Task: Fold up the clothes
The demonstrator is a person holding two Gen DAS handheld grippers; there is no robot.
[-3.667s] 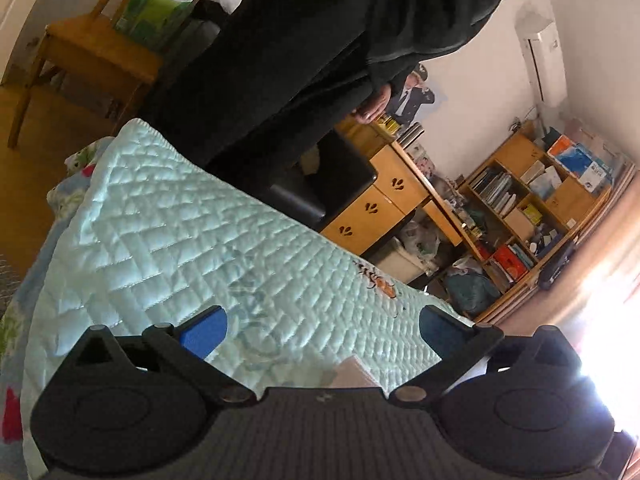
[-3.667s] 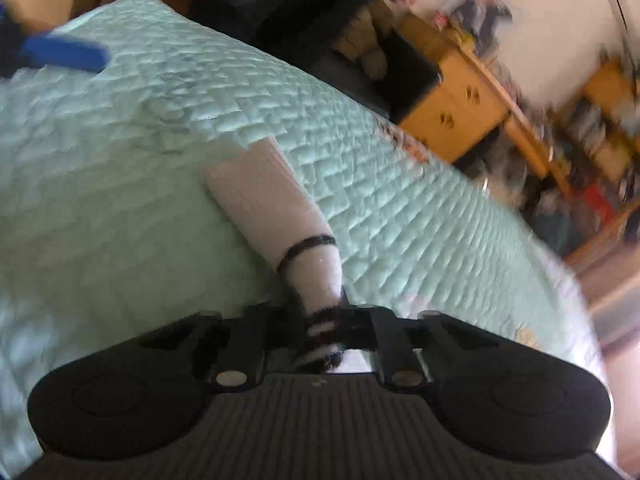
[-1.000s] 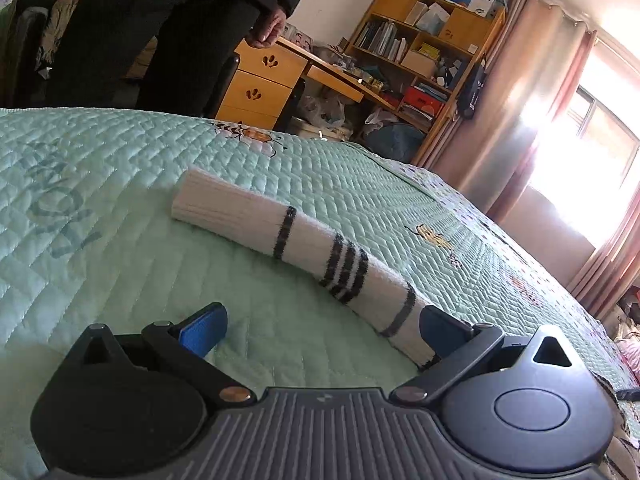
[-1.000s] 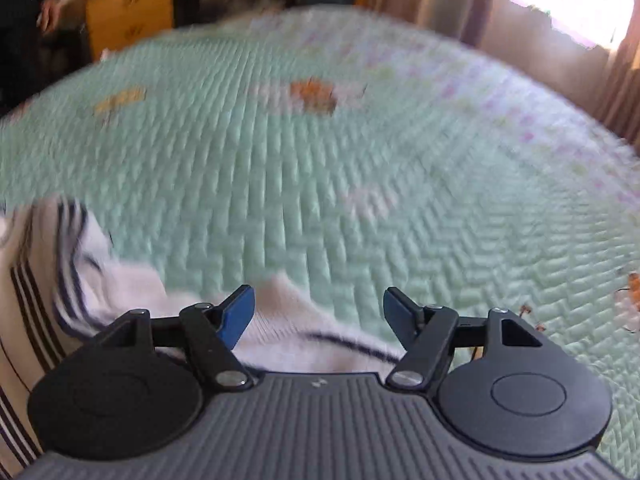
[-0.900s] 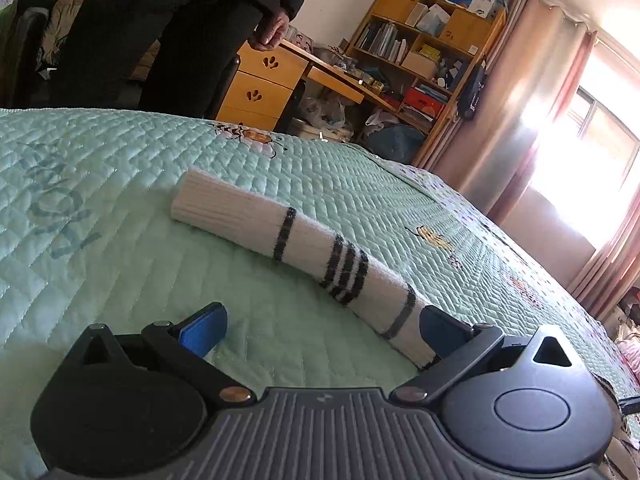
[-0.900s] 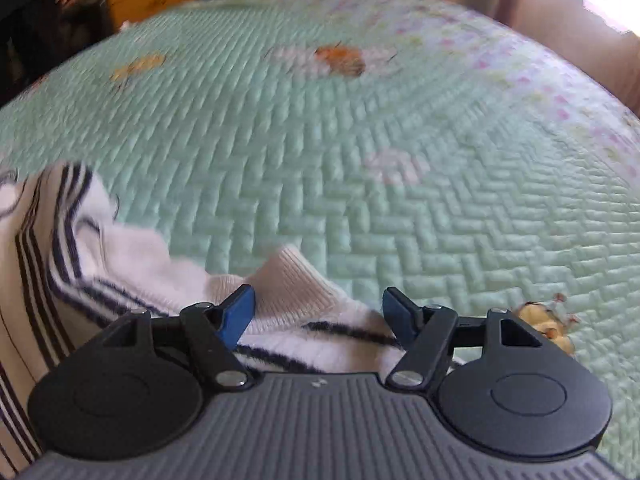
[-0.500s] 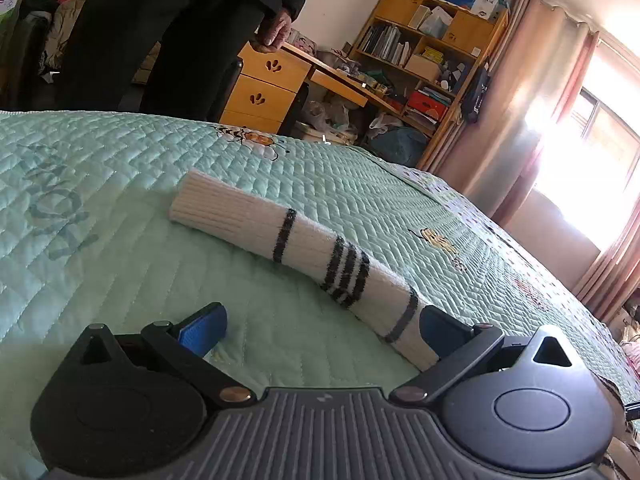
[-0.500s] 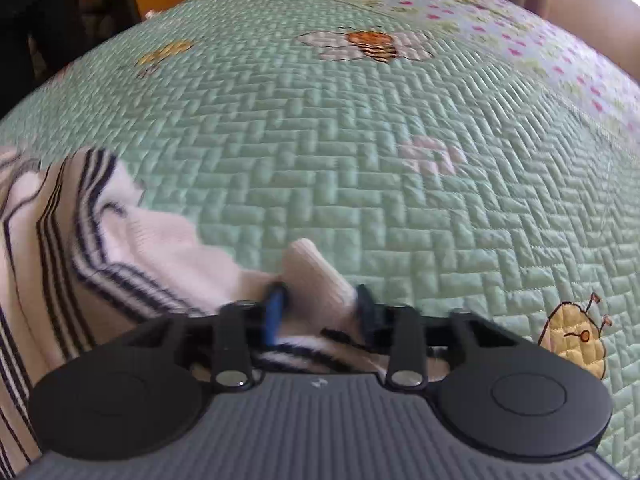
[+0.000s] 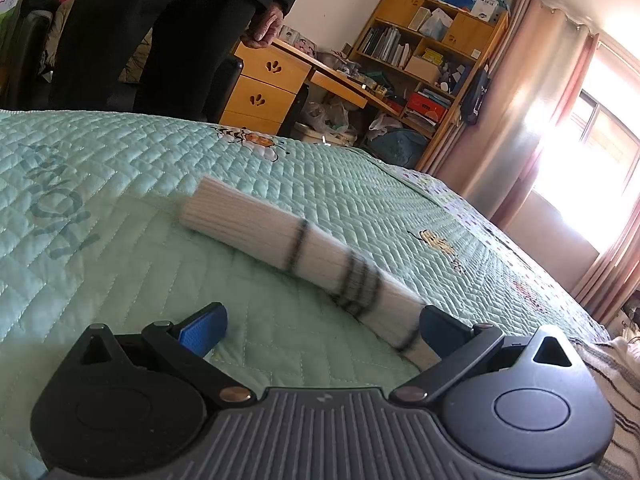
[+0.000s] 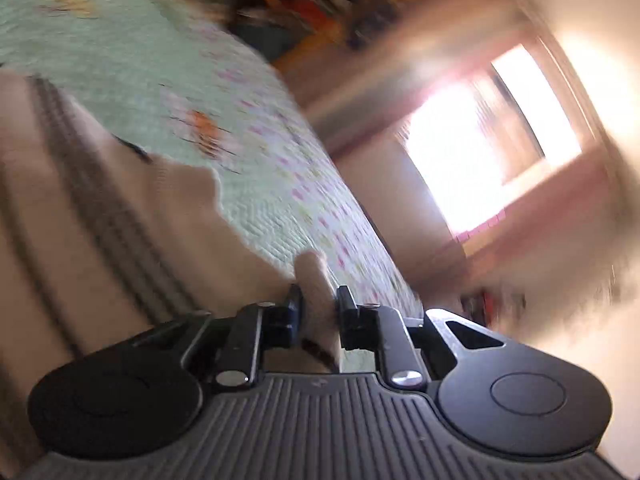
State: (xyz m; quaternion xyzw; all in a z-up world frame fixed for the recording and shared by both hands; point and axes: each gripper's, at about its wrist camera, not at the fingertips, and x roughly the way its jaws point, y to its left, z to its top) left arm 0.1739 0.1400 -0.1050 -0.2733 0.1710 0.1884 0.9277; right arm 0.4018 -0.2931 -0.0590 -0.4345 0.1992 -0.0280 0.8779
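Observation:
A white knit sweater with dark stripes lies on the mint quilted bed (image 9: 120, 184). Its sleeve (image 9: 288, 240) stretches flat across the quilt in the left wrist view. My left gripper (image 9: 320, 326) is open just above the bed, its right finger by the sleeve's near end, holding nothing. My right gripper (image 10: 318, 300) is shut on a corner of the sweater (image 10: 80, 216) and holds it lifted above the bed (image 10: 248, 152). The right wrist view is blurred and tilted.
A person in dark clothes (image 9: 168, 32) stands at the far side of the bed. A wooden desk (image 9: 276, 80) and a bookshelf (image 9: 432, 40) stand behind. A bright window with pink curtains (image 9: 580, 140) is at the right.
My right gripper closed on the sweater's corner and has swung up and sideways with it. The left gripper stayed open and edged closer to the sleeve.

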